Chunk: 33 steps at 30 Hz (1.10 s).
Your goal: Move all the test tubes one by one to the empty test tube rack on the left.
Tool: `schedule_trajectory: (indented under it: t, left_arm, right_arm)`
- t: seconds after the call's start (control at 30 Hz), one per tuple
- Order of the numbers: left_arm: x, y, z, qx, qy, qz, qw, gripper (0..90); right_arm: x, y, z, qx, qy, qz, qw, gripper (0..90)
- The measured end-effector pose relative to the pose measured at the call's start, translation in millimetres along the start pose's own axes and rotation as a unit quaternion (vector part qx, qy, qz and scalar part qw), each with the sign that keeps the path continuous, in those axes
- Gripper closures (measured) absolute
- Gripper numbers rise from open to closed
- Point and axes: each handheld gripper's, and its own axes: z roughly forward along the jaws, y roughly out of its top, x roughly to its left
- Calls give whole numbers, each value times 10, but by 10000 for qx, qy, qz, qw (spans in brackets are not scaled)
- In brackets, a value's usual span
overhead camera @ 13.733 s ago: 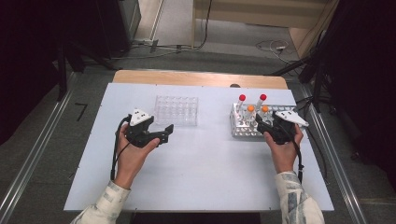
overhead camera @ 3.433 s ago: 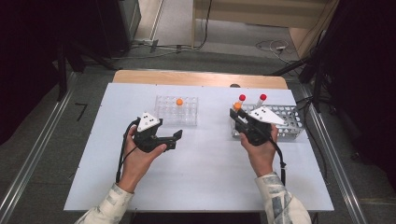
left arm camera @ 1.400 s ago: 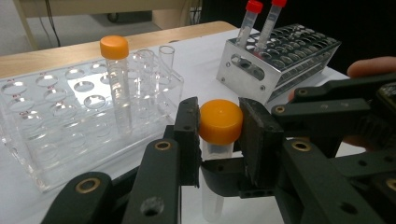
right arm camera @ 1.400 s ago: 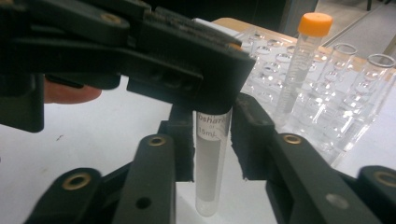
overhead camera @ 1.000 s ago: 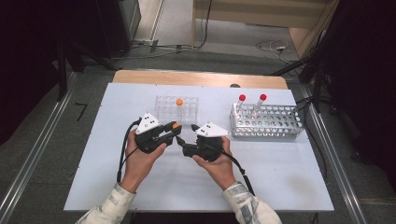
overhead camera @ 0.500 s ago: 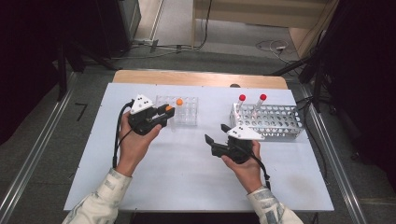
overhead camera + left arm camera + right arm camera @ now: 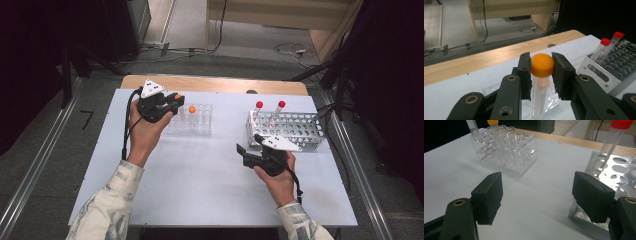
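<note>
— Holding what, the left gripper (image 7: 541, 75)?
— An orange-capped tube (image 7: 542, 65), upright, clamped at its cap just above the clear rack (image 7: 192, 120).
— The right gripper (image 7: 248, 150)?
— Empty, jaws just widened, beside the metal rack (image 7: 300, 131), red-capped tubes (image 7: 258, 109) beyond.

You have a white desk (image 7: 200, 190) with a bare wooden strip (image 7: 215, 83) running along its far edge. Toward the far right corner stands a metal rack (image 7: 300, 131), and two red-capped tubes (image 7: 267, 114) lean in its left end. Beyond the far edge you see grey floor, with cables (image 7: 287, 49) lying on it off the far right corner. A metal rail (image 7: 30, 185) runs along the floor beside the desk's left edge, another (image 7: 357, 185) beside its right edge.
</note>
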Motion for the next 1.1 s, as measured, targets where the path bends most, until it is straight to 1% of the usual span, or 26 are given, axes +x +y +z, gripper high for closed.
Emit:
schedule_trajectory:
  t: [0.07,0.23,0.37,0.53,0.77,0.87,0.97,1.1]
  left_arm:
    - [3,18,44,-4,52,43,10000,701]
    - [15,13,142,-31,161,57,9998,701]
    - [13,-25,203,60,235,160,9996,701]
    - [9,-81,245,75,232,177,9995,700]
    - [17,-204,317,185,235,191,9994,699]
    - [18,-278,338,262,247,166,9992,698]
    - [16,-340,351,264,223,128,9993,697]
    - [16,-380,363,293,206,102,9993,694]
  right_arm:
    - [-18,-1,-3,-15,-10,7,10000,231]
    - [-24,6,-23,-64,-11,19,10000,233]
    - [-35,12,-38,-91,-30,40,9999,235]
    - [-50,16,-52,-131,-43,17,9999,239]
    - [-58,21,-66,-156,-58,32,9999,243]
    - [-58,21,-63,-150,-60,37,9999,245]
    - [-58,22,-65,-158,-71,35,9998,247]
    - [-60,21,-64,-148,-79,54,9998,247]
